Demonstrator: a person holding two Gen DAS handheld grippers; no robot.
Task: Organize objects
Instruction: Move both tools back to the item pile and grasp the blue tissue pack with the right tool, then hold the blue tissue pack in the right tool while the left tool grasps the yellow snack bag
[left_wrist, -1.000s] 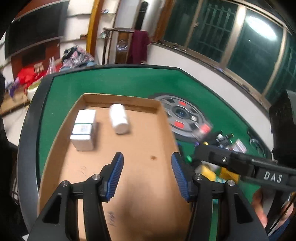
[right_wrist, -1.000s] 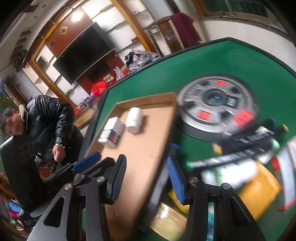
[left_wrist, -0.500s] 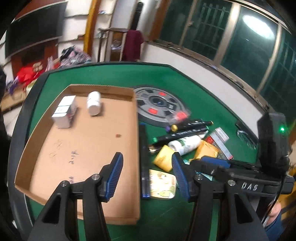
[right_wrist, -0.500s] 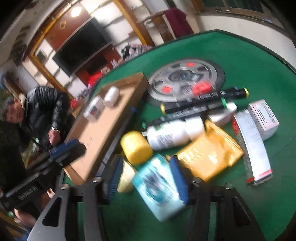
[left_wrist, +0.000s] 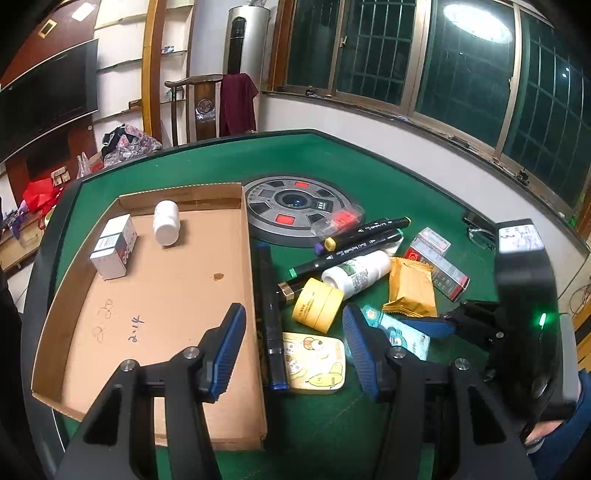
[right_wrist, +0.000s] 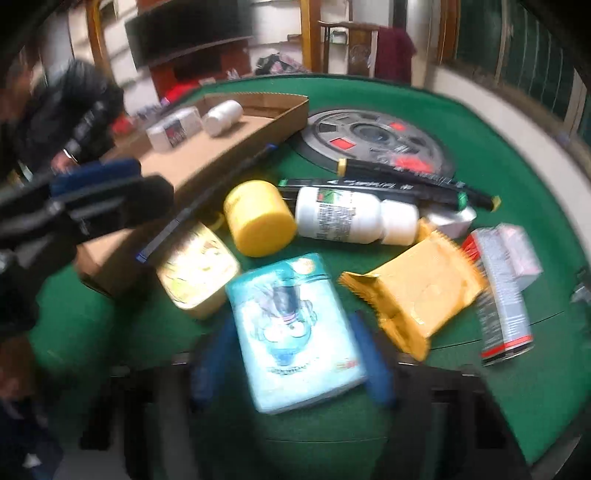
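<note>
A light blue cartoon packet (right_wrist: 291, 332) lies flat on the green table between the fingers of my right gripper (right_wrist: 291, 363). Its jaws are closing around the packet, and the blurred pads still stand just off its sides. In the left wrist view the same gripper (left_wrist: 424, 326) reaches in from the right over that packet (left_wrist: 402, 334). My left gripper (left_wrist: 293, 347) hangs open and empty above the right wall of the cardboard tray (left_wrist: 155, 295), a dark pen (left_wrist: 271, 314) and a yellow cartoon tin (left_wrist: 314, 356). The tray holds a white bottle (left_wrist: 167, 222) and white boxes (left_wrist: 112, 245).
Right of the tray lies a heap: a yellow jar (right_wrist: 258, 218), a labelled white bottle (right_wrist: 347, 216), an orange packet (right_wrist: 417, 291), black markers (left_wrist: 365, 240) and a red-and-white box (right_wrist: 502, 306). A grey round disc (left_wrist: 295, 210) sits mid-table. A person in a black jacket (right_wrist: 74, 110) stands left.
My left gripper drew back from over the tray floor to its right wall. My right gripper rolled and sank from beside the tray onto the blue packet, which now lies between its fingers.
</note>
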